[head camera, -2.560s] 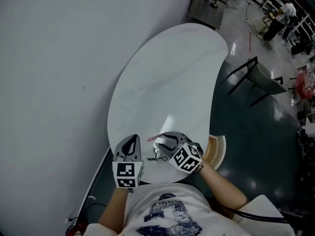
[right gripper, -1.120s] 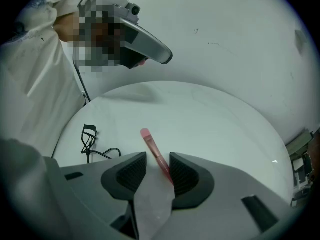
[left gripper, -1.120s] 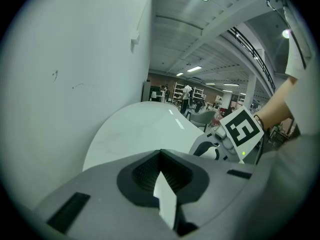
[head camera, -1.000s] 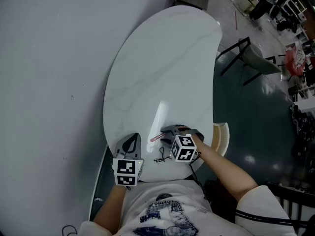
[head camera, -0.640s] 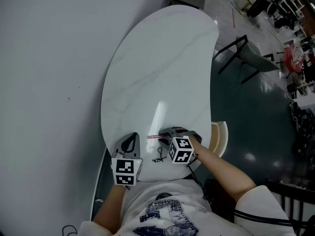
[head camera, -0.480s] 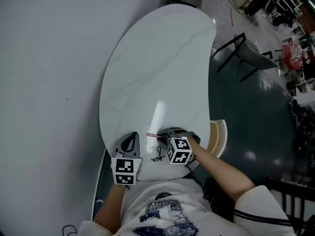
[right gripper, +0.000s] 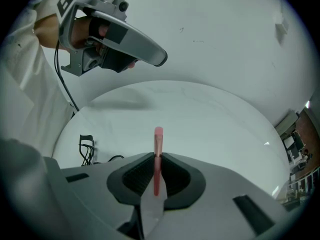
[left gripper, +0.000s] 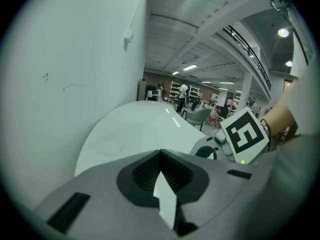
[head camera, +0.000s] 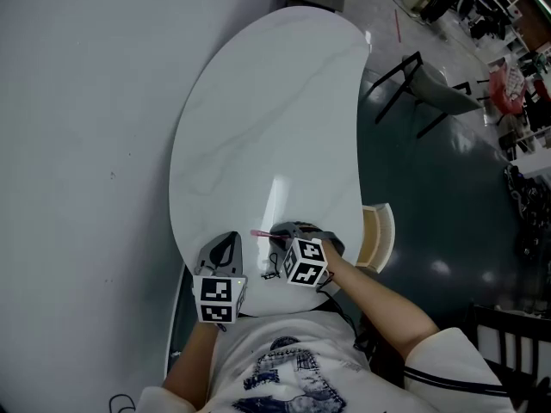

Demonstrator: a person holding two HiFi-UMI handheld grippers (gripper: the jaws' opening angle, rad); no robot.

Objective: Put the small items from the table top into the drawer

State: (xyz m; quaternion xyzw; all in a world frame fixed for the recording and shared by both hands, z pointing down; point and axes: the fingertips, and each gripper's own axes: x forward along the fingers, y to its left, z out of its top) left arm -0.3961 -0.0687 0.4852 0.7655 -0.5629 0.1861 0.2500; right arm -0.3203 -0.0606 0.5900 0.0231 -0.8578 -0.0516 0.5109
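Observation:
A thin pink stick [right gripper: 158, 154] runs straight out between the pads of my right gripper [right gripper: 158, 160], its far end over the white table [head camera: 267, 119]. The jaws have just been closing, and they now pinch the stick. In the head view the stick [head camera: 260, 233] pokes out left of the right gripper [head camera: 275, 233], near the table's front edge. A black eyelash curler [right gripper: 86, 149] lies on the table just left of that gripper. My left gripper [head camera: 228, 242] hangs shut and empty at the table's front left edge; its tip [left gripper: 161, 156] points along the table.
An open drawer [head camera: 377, 235] with a pale wooden inside sticks out of the table's right side, beside my right forearm. A grey wall runs along the left. A black-framed chair [head camera: 430, 89] stands on the dark floor to the right.
The right gripper's jaws have come together on the pink stick, and the gripper has rolled a little. The stick now points level to the left. The left gripper has kept still.

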